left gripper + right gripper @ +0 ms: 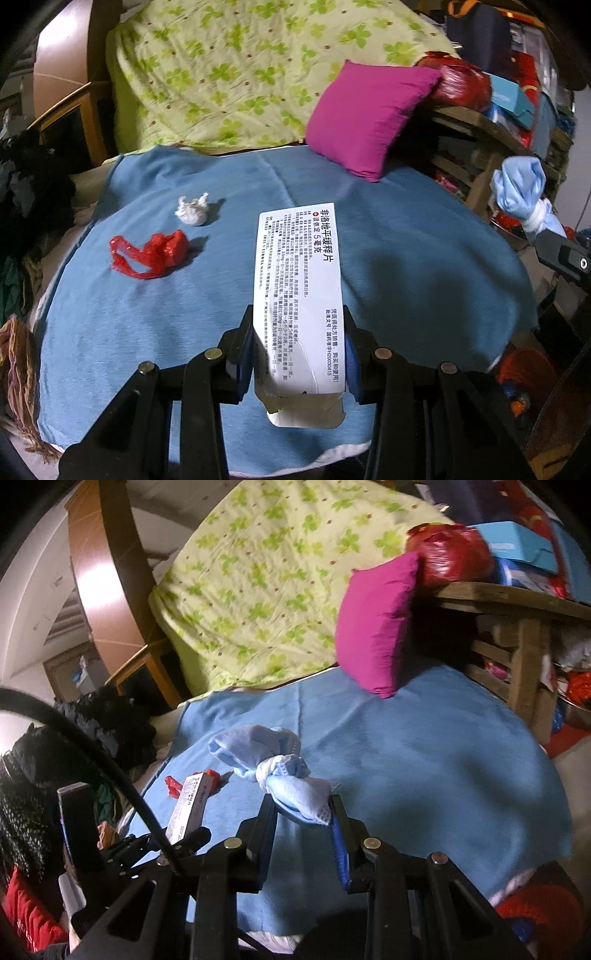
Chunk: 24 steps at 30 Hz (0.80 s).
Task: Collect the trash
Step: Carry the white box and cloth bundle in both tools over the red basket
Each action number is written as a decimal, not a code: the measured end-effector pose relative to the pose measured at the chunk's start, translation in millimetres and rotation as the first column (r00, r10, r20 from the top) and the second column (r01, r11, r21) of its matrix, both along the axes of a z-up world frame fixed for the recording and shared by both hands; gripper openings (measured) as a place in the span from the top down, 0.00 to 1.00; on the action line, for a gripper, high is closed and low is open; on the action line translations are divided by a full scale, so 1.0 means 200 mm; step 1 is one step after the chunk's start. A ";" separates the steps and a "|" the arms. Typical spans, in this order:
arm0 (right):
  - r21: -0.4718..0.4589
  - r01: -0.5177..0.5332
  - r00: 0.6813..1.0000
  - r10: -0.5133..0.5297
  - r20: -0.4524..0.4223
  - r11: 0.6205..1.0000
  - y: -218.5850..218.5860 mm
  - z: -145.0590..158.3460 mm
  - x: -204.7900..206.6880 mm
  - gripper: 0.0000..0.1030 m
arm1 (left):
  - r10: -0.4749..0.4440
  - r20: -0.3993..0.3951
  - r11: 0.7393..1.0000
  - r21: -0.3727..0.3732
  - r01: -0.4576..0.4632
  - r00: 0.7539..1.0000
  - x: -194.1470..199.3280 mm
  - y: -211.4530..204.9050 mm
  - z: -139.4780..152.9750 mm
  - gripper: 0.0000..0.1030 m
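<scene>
Clamped in the left claw (299, 354), the white box (299, 291) reads "非洛地平缓释片".

My fingers (255, 354) are matt black plastic; the box (299, 295) smooth printed card, the blanket (406, 266) soft blue cloth.

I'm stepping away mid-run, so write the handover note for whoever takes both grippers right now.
Left gripper: jaws shut on the white medicine box, held above the blue blanket.
Right gripper: jaws shut on the crumpled blue face masks, also lifted off.
Done: these two pieces picked up.
Left: the red plastic bag scrap and the crumpled white tissue lie on the blanket's left side. No bin is in view.
</scene>
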State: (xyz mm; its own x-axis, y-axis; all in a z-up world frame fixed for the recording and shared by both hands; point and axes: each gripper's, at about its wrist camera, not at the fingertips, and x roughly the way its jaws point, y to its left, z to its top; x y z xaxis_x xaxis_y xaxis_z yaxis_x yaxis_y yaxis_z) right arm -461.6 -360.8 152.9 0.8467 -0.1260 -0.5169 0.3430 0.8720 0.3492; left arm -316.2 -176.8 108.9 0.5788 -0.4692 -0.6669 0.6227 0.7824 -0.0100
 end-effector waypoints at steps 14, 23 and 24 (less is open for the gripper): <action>-0.012 0.249 0.968 -0.249 -0.010 0.968 -0.15 -0.05 -0.59 0.71 | -0.150 -0.017 0.987 -0.068 0.149 0.989 -0.25 -0.16 0.10 0.59; 0.007 0.462 0.881 -0.458 -0.121 0.887 -0.34 -0.25 -1.03 0.71 | -0.275 -0.021 0.957 -0.098 0.272 0.961 -0.44 -0.30 0.16 0.59; 0.006 0.474 0.873 -0.470 -0.130 0.880 -0.36 -0.26 -1.05 0.71 | -0.290 -0.022 0.953 -0.100 0.287 0.957 -0.47 -0.31 0.16 0.59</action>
